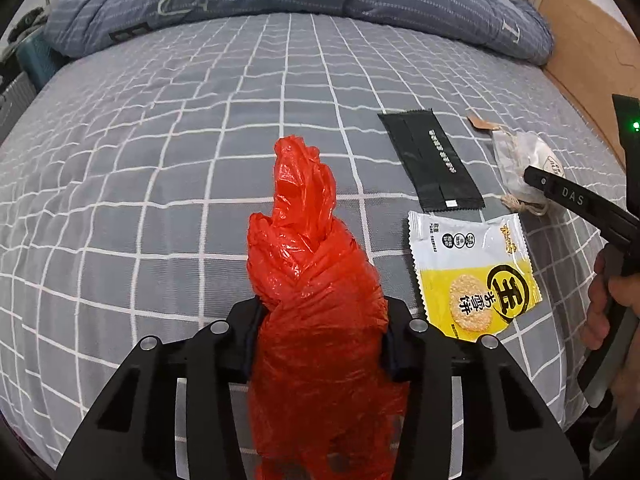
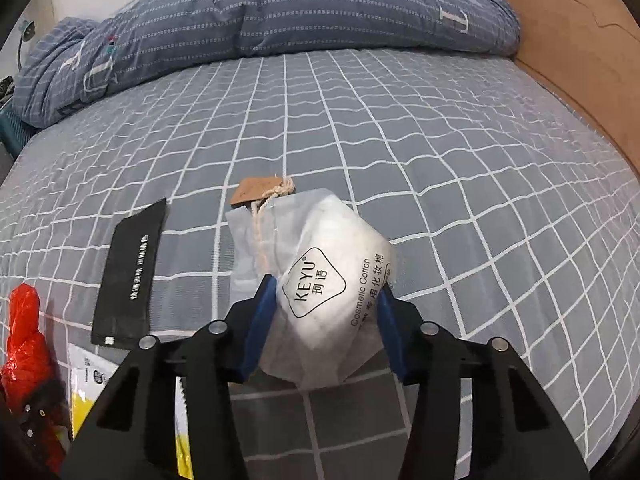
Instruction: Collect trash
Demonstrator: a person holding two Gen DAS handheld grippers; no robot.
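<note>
Red bag: my left gripper [image 1: 320, 344] is clamping a crumpled red plastic bag [image 1: 308, 280] between its fingers; the bag is standing up out of the jaws, long axis running forward from me, its twisted tip pointing toward the far end of the bed. I cannot tell whether anything is lying inside it.

Cotton pouch: my right gripper [image 2: 326, 320] is squeezing a white translucent drawstring pouch of cosmetic cotton [image 2: 320, 280] with its blue finger pads [image 2: 260, 320] pressing on both sides. White cotton is filling the pouch. Its printed face is tilting toward me, and its neck is pointing away, toward the quilt.

Tag: a brown paper tag on a beige string [image 2: 256, 190] is lying on the sheet just beyond the pouch's neck.

Black wrapper: a flat black foil sachet with white lettering [image 1: 430, 160] is lying on the sheet between my two grippers, long axis running roughly away from me.

Snack wrapper: a white and yellow rice-cracker packet [image 1: 472, 276] is lying flat just nearer to me than the black sachet, close beside the red bag.

Bed: a grey sheet with a white grid [image 1: 160, 160] is lying under everything.

Quilt: a folded blue patterned quilt [image 2: 320, 16] is lying across the far end.

Bed frame: a light wooden board [image 2: 580, 40] is running along the right.
</note>
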